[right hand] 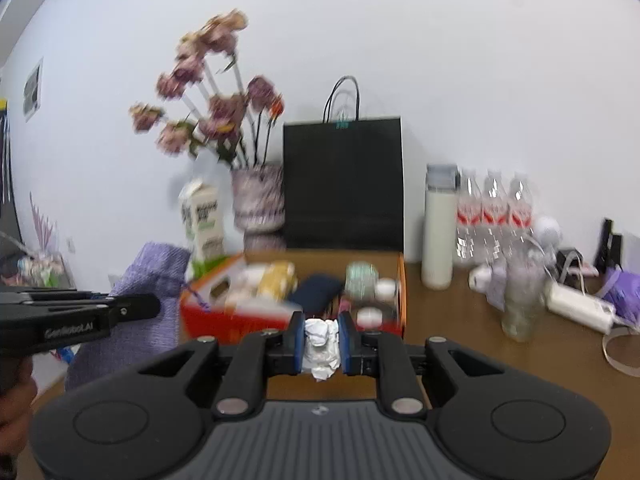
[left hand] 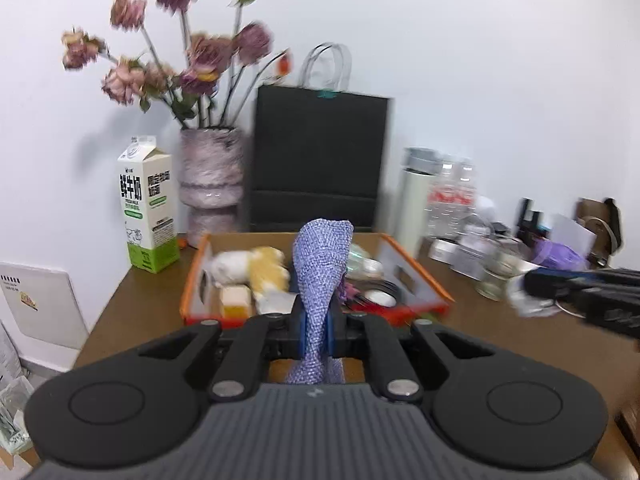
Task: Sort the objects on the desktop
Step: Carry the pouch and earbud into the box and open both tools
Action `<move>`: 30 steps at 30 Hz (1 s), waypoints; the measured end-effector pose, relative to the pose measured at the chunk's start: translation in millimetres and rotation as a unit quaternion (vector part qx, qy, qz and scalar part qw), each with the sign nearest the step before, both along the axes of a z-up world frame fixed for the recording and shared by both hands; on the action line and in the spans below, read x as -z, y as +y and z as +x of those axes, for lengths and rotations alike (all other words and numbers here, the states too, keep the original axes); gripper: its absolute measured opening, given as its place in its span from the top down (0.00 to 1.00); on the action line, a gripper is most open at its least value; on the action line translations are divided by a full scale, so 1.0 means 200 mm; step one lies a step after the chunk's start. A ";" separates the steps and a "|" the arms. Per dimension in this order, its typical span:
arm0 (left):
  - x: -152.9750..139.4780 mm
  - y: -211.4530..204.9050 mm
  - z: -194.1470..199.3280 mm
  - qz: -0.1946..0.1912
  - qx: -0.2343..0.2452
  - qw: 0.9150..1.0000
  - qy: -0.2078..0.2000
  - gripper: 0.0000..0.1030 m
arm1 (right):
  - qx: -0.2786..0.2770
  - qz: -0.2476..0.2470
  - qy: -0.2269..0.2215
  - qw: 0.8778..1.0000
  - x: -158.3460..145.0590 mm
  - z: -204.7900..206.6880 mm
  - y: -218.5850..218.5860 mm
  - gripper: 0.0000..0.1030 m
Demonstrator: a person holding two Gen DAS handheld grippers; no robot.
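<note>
My left gripper [left hand: 316, 328] is shut on a purple knitted pouch [left hand: 320, 276] and holds it upright just before the orange tray [left hand: 192, 280]. The pouch also shows in the right wrist view [right hand: 148, 280], at the left. My right gripper [right hand: 322, 342] is shut on a crumpled white paper ball [right hand: 320, 344], close to the tray's front wall [right hand: 240, 322]. The tray holds a plush toy [left hand: 256, 266], a dark pouch [right hand: 316, 288], a tape roll [right hand: 362, 276] and small white lids [right hand: 370, 316].
A milk carton [left hand: 148, 208], a vase of dried flowers [left hand: 210, 176] and a black paper bag [left hand: 320, 160] stand behind the tray. At the right are a white flask [right hand: 440, 228], water bottles [right hand: 494, 216], a glass jar [right hand: 520, 300] and a purple bag [right hand: 624, 292].
</note>
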State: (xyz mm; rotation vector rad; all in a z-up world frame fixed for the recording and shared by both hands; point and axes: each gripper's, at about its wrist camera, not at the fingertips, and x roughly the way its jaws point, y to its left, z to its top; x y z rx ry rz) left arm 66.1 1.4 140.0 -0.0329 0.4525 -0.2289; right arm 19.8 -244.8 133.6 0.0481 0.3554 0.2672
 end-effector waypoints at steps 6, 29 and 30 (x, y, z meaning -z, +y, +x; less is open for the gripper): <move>0.08 0.08 0.61 0.034 -0.036 0.996 0.071 0.91 | 0.032 -0.012 0.033 0.999 -0.04 0.56 -0.09 0.84; 0.20 0.11 1.18 0.077 -0.045 0.988 0.126 0.09 | 0.049 -0.114 0.191 0.974 0.36 1.69 0.13 0.58; 0.18 0.12 1.17 0.068 -0.048 0.988 0.128 0.09 | 0.050 -0.113 0.188 0.975 0.34 1.67 0.13 0.56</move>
